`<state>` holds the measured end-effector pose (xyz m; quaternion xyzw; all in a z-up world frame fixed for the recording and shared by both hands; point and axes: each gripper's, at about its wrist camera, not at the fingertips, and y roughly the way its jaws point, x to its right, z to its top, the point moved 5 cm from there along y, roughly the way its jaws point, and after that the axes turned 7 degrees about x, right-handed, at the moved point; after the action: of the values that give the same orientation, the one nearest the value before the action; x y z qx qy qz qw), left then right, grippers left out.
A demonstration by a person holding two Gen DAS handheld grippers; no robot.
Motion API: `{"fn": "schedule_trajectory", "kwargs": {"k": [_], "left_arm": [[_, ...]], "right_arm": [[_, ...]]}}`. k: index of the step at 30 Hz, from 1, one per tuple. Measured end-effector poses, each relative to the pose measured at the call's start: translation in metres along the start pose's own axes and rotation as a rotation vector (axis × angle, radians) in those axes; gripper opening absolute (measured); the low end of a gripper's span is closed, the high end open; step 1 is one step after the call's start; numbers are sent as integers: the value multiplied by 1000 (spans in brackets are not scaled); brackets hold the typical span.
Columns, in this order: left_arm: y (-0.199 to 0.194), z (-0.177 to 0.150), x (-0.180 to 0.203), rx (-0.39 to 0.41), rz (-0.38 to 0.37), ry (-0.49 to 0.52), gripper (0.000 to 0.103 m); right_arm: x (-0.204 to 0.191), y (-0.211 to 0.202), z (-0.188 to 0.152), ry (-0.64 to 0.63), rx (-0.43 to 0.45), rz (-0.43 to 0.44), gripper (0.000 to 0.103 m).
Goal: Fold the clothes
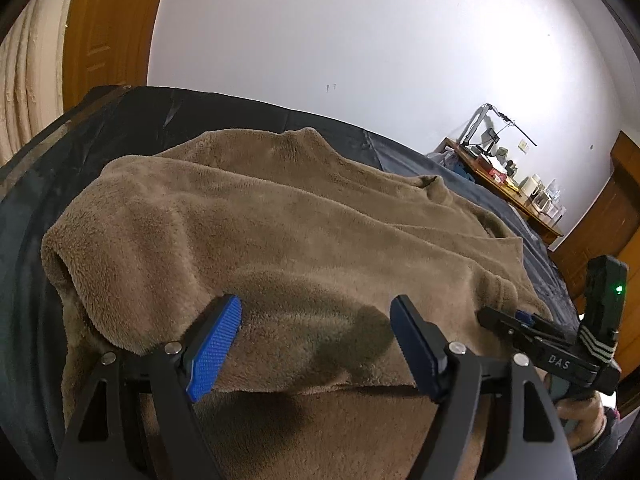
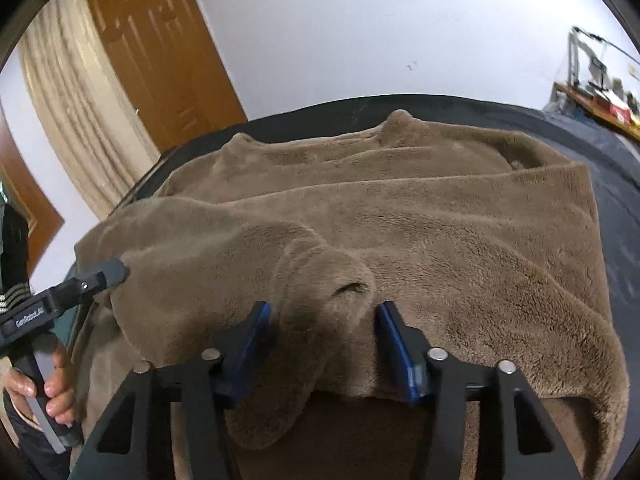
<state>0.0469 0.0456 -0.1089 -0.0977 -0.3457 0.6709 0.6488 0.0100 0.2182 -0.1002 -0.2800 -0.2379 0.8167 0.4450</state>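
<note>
Lying across the dark bed, the brown fleece garment overhangs its near edge. Right gripper fingers straddle a cuff, not clamped; left gripper fingers are released.

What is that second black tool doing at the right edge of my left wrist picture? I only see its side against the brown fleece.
Observer: That is the right gripper. Its own camera shows a sleeve cuff of the brown fleece lying between its two fingers. I cannot tell whether they squeeze it.
Operator: And who holds the tool I am looking along?
Observer: A person's hand, seen only in the right wrist view, holds your left gripper.
</note>
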Motion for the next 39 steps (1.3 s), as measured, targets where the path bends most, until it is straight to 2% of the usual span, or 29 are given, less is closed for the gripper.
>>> {"fn": "schedule_trajectory", "kwargs": {"k": [1, 6, 9, 10, 11, 13, 16, 20, 25, 29, 33, 34, 35, 36, 37, 38, 39], "left_arm": [[0, 0, 1, 0, 3, 3, 81], [0, -2, 2, 1, 11, 7, 81], [0, -2, 0, 1, 7, -3, 81], [0, -2, 0, 1, 6, -6, 81], [-1, -2, 0, 2, 6, -9, 81], [-2, -2, -2, 6, 9, -18, 81], [-6, 1, -13, 31, 45, -62, 81], [-17, 6, -43, 89, 126, -174, 81], [-23, 3, -71, 99, 178, -302, 81], [-21, 1, -75, 89, 166, -331, 81], [-21, -1, -76, 89, 177, -331, 82], [-20, -1, -77, 86, 178, -336, 81], [-19, 0, -79, 83, 179, -342, 81], [-18, -1, -80, 77, 181, -344, 81], [-17, -1, -80, 74, 183, -341, 82], [-16, -2, -80, 72, 185, -338, 82], [-17, -2, -78, 71, 187, -333, 81]], "right_arm": [[-2, 0, 2, 4, -6, 14, 49], [-1, 10, 7, 58, -29, 51, 49], [-2, 18, 9, 63, -28, 46, 49], [-4, 18, 10, 58, -25, 40, 44], [-6, 17, 12, 50, -21, 42, 32], [-13, 14, 20, 30, -2, 49, 29], [-18, -2, 42, -3, 83, 29, 28], [-17, -25, 73, 0, 194, -6, 28], [-1, -44, 89, -6, 275, -149, 28], [27, -39, 75, 71, 219, -179, 28], [41, -24, 53, 76, 149, -226, 28], [44, -20, 48, 78, 129, -234, 30], [47, -12, 43, 76, 95, -233, 37], [50, -8, 39, 76, 78, -254, 46], [55, -8, 35, 76, 75, -294, 63], [61, -9, 33, 72, 89, -324, 74], [66, -11, 31, 69, 103, -353, 77]]}}
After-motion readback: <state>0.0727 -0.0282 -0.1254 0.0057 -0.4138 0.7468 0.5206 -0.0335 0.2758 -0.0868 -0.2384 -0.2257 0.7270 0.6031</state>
